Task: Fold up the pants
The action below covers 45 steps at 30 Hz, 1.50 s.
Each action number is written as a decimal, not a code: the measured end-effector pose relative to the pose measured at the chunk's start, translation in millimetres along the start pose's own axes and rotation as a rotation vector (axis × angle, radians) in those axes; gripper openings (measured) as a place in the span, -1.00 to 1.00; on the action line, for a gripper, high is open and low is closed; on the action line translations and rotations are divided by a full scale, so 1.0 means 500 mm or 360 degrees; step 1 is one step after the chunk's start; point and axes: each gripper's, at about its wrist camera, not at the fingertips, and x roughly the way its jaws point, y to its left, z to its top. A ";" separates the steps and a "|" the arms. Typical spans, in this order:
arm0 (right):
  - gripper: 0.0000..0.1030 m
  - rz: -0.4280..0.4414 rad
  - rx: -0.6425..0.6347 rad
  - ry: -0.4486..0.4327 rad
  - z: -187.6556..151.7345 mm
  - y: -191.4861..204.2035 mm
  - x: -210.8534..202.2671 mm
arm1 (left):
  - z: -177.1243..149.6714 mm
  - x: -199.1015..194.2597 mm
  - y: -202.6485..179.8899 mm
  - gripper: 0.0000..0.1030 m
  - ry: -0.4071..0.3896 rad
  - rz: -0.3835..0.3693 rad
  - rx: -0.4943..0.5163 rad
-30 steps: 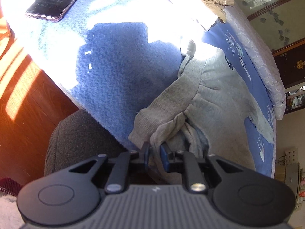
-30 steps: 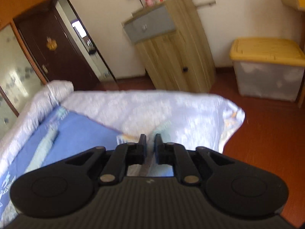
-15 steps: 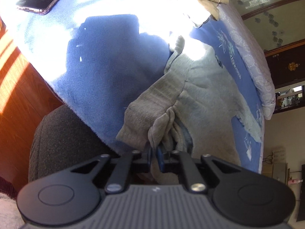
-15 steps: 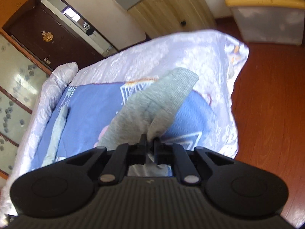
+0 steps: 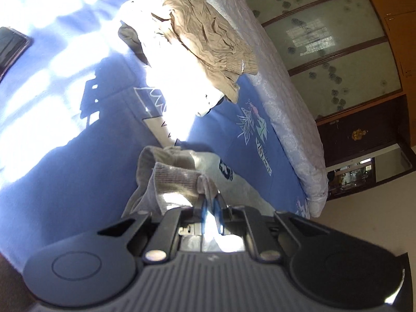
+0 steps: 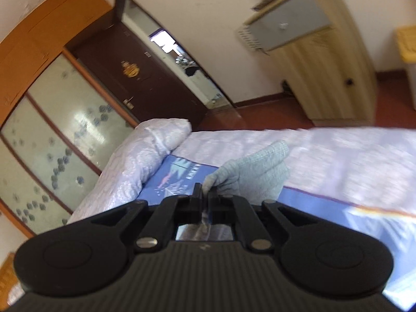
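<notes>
Pinching grey pants (image 5: pixel 176 182) tight: left tool (image 5: pixel 211 202), right tool (image 6: pixel 204 195).

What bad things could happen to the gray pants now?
Each gripper pinches only a small bit of the gray pants, the left gripper at a ribbed end and the right gripper at another, so the cloth might slip free. The pants might also snag the tan clothes pile lying ahead.
</notes>
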 end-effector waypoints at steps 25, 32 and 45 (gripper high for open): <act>0.02 0.0163 -0.0128 0.0587 -0.244 0.002 0.289 | -0.038 0.078 0.068 -0.16 0.0035 0.0202 0.0097; 0.02 0.0107 0.0124 0.0535 -0.223 -0.039 0.327 | -0.167 0.096 0.070 0.02 0.0255 0.0114 0.0016; 0.41 0.0033 0.0040 0.0648 -0.195 0.048 0.508 | -0.126 0.246 0.072 -0.30 0.0177 0.0233 -0.0146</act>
